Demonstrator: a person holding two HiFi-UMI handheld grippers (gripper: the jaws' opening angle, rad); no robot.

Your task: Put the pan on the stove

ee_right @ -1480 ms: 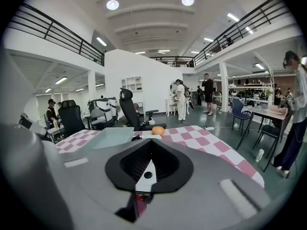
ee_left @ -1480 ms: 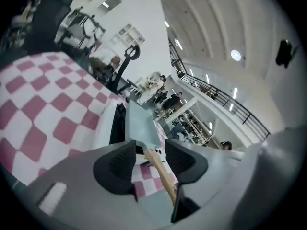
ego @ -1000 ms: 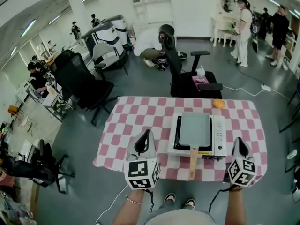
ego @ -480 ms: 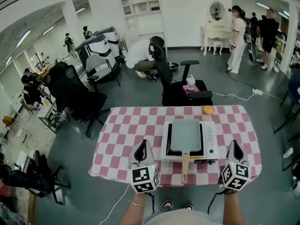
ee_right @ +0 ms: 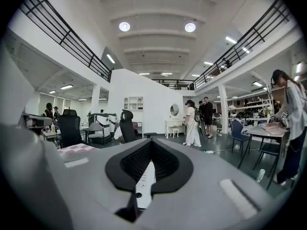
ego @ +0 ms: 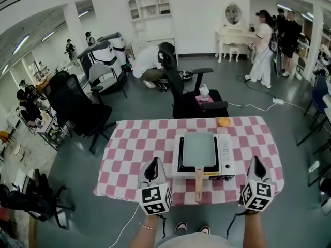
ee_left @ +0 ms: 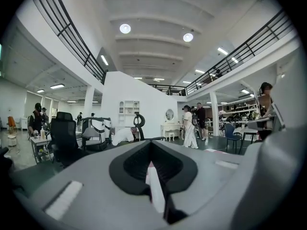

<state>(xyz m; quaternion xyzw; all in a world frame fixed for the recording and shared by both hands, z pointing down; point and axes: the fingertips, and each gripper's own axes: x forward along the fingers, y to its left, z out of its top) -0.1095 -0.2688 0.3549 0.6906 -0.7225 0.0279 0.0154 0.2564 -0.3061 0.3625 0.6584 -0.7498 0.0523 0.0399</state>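
Observation:
A grey rectangular pan (ego: 198,150) lies flat on the white portable stove (ego: 226,155) in the head view, its wooden handle (ego: 198,179) pointing at me over the table's near edge. My left gripper (ego: 153,163) hovers at the near edge, left of the stove, shut and empty. My right gripper (ego: 255,160) hangs to the right of the stove, likewise shut and empty. In the left gripper view the left gripper (ee_left: 151,145) points level across the room. In the right gripper view the right gripper (ee_right: 151,146) does the same.
The table (ego: 135,144) wears a pink and white checked cloth. A small orange thing (ego: 223,122) lies at its far edge. A black office chair (ego: 190,94) stands behind the table, more chairs (ego: 77,107) to the left. People stand at the back right (ego: 261,48).
The head view has drawn back, so the table and stove look smaller and further left. Both grippers stay shut at the near edge. The pan has not moved on the stove.

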